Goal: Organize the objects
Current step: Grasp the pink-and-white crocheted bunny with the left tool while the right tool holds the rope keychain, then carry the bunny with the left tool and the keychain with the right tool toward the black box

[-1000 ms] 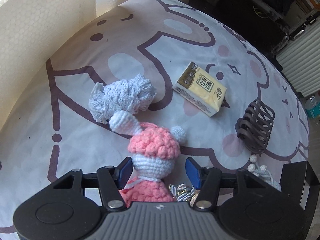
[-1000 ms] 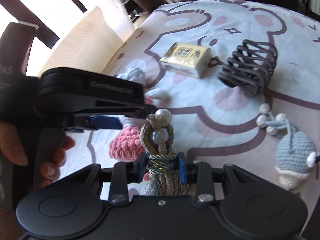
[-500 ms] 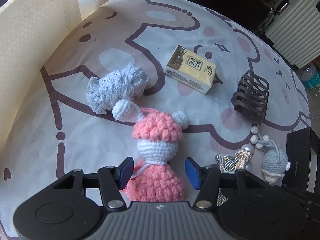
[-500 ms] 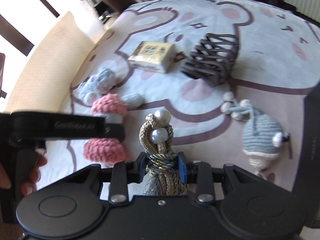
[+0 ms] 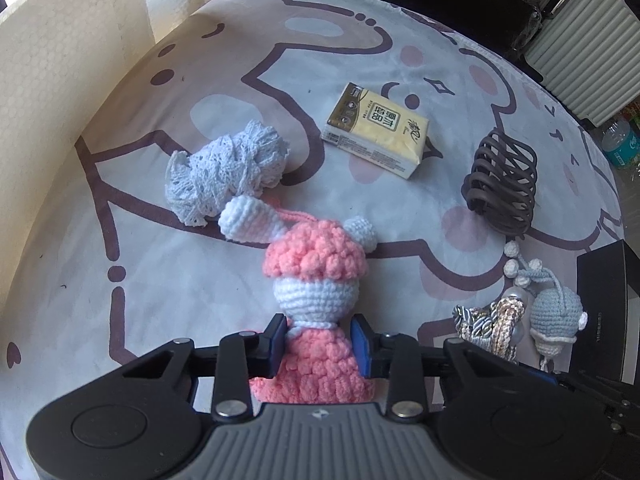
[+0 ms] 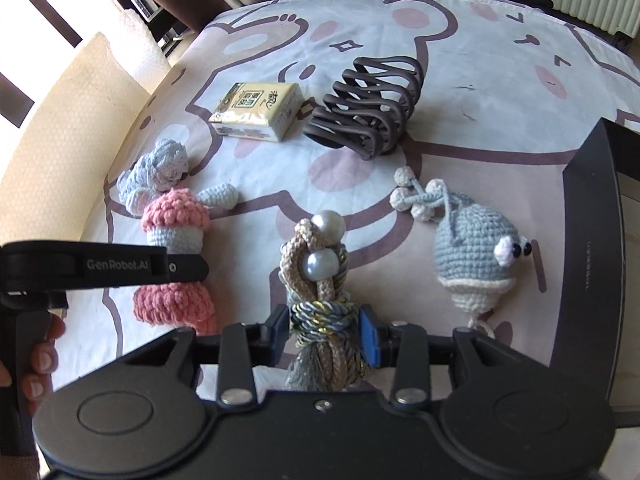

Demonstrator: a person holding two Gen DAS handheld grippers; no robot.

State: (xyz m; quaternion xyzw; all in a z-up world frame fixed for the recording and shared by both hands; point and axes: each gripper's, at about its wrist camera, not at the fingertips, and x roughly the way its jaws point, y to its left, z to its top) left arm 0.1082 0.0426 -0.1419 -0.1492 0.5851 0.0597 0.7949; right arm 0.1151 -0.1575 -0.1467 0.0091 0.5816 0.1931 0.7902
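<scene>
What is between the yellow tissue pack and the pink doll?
Only bare bedsheet lies between the tissue pack and the pink doll, seen in the left wrist view.

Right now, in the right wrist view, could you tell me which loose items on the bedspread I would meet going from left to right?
Pink doll → tissue pack → pearl cord knot → hair claw → blue crochet fish → black box.
</scene>
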